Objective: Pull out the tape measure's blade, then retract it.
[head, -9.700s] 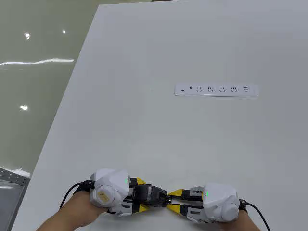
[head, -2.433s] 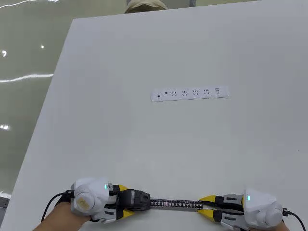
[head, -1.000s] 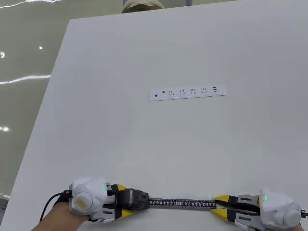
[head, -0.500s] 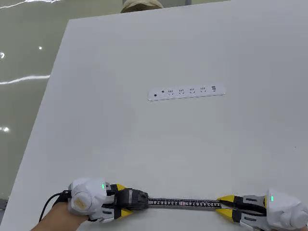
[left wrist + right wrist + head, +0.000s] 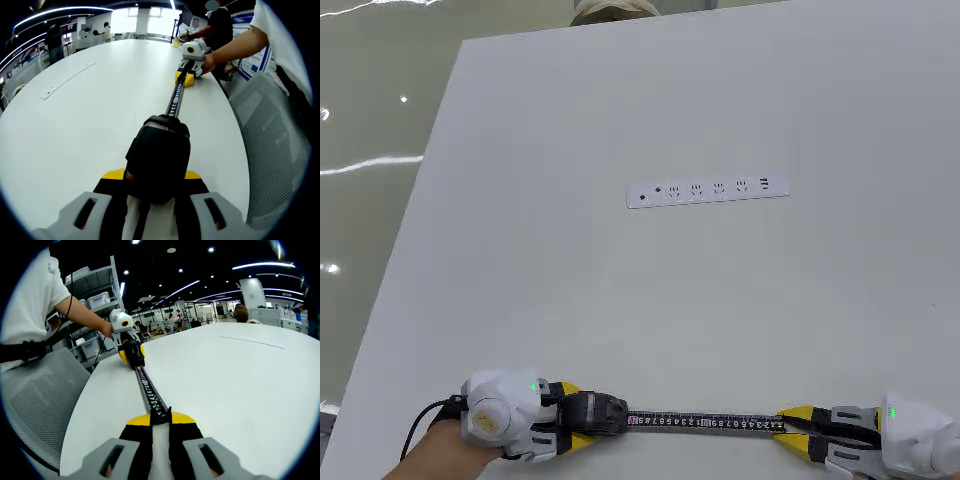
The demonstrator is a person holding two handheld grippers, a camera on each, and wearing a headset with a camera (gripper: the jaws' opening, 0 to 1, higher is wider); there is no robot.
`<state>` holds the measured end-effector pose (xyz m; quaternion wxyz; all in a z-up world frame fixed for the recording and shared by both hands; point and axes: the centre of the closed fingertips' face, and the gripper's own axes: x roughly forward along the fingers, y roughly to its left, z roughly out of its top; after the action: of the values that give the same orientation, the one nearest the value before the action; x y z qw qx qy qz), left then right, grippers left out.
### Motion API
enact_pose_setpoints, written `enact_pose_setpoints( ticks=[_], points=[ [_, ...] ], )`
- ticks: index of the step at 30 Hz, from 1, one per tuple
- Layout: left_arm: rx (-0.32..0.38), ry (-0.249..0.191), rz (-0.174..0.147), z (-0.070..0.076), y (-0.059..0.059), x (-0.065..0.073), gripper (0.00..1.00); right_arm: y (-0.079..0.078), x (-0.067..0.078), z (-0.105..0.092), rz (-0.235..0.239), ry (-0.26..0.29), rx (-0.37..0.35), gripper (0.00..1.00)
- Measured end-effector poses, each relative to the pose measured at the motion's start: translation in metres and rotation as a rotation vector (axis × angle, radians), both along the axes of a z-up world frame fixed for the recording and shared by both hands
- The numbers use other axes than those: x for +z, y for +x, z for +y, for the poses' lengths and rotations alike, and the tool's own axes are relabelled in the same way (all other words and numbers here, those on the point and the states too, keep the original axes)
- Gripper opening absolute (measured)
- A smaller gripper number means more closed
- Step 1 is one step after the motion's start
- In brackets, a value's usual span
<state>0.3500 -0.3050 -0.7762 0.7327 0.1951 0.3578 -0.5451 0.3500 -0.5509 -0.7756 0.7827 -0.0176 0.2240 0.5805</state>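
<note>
Over the table (image 5: 620,120), the black tape measure (image 5: 597,412) trails a numbered blade (image 5: 705,422).

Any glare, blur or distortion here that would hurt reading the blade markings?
Head view: even light on the table, glare streaks on the floor, blade numerals small, barely readable. Left gripper view: strong fisheye bowing, windows blown out, tape measure case in focus. Right gripper view: numerals legible near the right gripper, shrinking towards the case.

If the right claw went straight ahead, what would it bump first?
Likely the tape measure's black case in the left claw, straight along the blade the right claw pinches.
</note>
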Motion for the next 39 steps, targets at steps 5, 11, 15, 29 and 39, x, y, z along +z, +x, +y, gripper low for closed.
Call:
enact_pose_setpoints(
  ticks=[5, 11, 15, 29, 39],
  points=[
    [-0.001, 0.002, 0.0, 0.0, 0.0, 0.0, 0.32, 0.0, 0.001, -0.002, 0.0, -0.002, -0.002, 0.08],
    [0.001, 0.001, 0.001, 0.0, 0.0, 0.0, 0.32, 0.0, 0.001, -0.01, 0.005, 0.002, -0.016, 0.08],
    [0.0, 0.001, 0.001, 0.0, 0.0, 0.0, 0.32, 0.0, 0.001, -0.013, 0.007, 0.003, -0.022, 0.08],
    [-0.001, 0.003, 0.001, -0.001, -0.001, 0.0, 0.32, -0.002, 0.004, -0.019, 0.011, 0.003, -0.028, 0.08],
    [-0.002, 0.003, 0.001, -0.001, -0.001, 0.0, 0.32, -0.002, 0.003, -0.029, 0.015, 0.003, -0.042, 0.08]
  ],
)
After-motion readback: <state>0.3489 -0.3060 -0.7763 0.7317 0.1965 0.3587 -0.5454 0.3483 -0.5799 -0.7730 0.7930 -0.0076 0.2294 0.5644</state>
